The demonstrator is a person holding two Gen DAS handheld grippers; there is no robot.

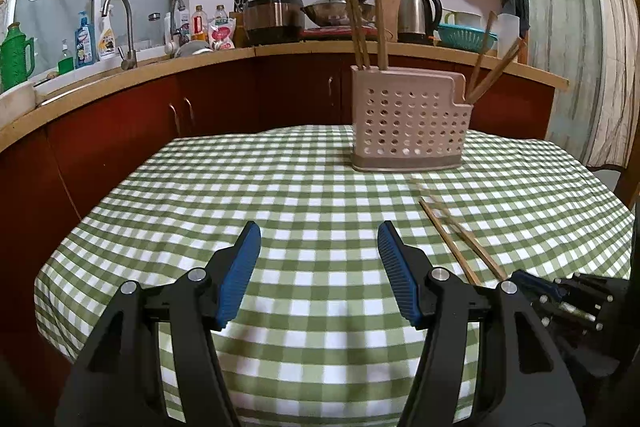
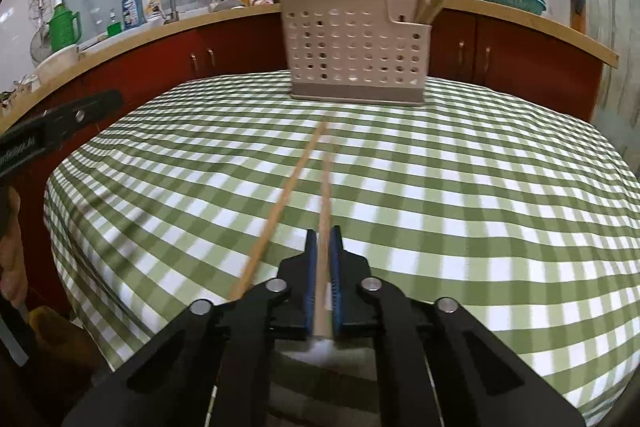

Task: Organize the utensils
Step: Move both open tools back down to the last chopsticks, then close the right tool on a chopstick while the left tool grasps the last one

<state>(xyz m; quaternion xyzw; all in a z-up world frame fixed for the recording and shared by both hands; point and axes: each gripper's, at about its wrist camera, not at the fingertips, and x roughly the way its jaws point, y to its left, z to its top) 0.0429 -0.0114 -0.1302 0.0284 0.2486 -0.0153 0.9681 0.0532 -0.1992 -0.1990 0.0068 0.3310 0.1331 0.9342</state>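
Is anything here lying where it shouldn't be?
Yes. Two chopsticks are on the checked tablecloth rather than in the holder with the others. The right gripper is shut on one chopstick; the other chopstick lies loose beside it.

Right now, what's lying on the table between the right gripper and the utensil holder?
Only the two chopsticks on the checked tablecloth: one clamped in the right gripper, the other loose beside it. Beyond their tips, bare cloth up to the utensil holder, seen in the right wrist view.
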